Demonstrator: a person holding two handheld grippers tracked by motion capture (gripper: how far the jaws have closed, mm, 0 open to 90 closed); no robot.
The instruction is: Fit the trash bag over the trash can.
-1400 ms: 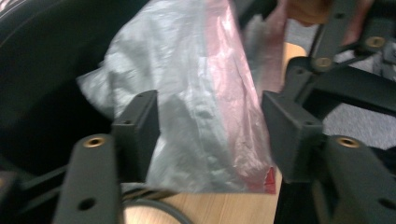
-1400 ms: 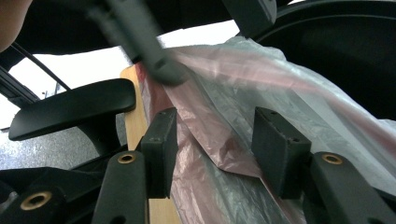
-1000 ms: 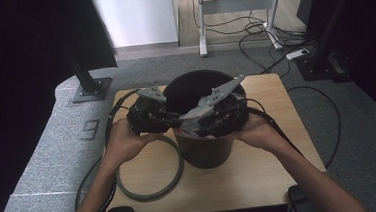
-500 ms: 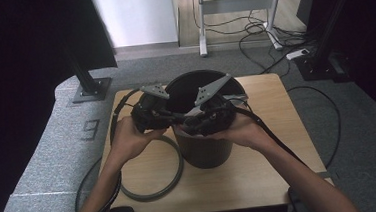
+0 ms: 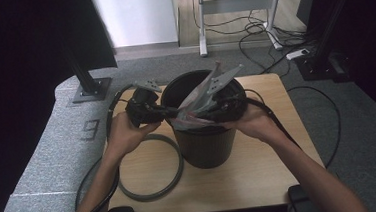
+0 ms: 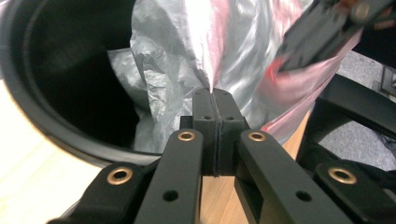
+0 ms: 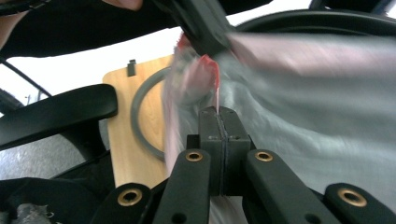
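Left gripper view had the plastic bag [image 6: 187, 60] right in front of me, grey and shiny with a pinkish-red edge, bunched up just past my tips and hanging partly down inside the black bin [image 6: 56, 126]. My left gripper [image 6: 214, 95] had its jaws pressed flat together with a fold of that bag coming straight out from between them, so yeah, it was pinching the film. The other gripper was blurry at the upper right of that view, also against the bag.

Right gripper view looked much the same: my right gripper [image 7: 218, 113] was clamped tight on the bag [image 7: 303, 116], which stretched off to the right over the bin's rim [image 7: 327, 21], a bit smeared by motion. A grey ring [image 7: 140, 116] lay flat on the wooden table [image 7: 121, 154] behind it.

From the high view, both grippers met over the near edge of the bin [image 5: 206, 140], left gripper [image 5: 169, 112] coming in from the left side, right gripper [image 5: 197, 116] from the right, the bag [image 5: 191, 108] held between them right above the opening. The ring [image 5: 150, 166] sat on the table [image 5: 260, 171] just left of the bin, touching or nearly touching its base, can't tell which.
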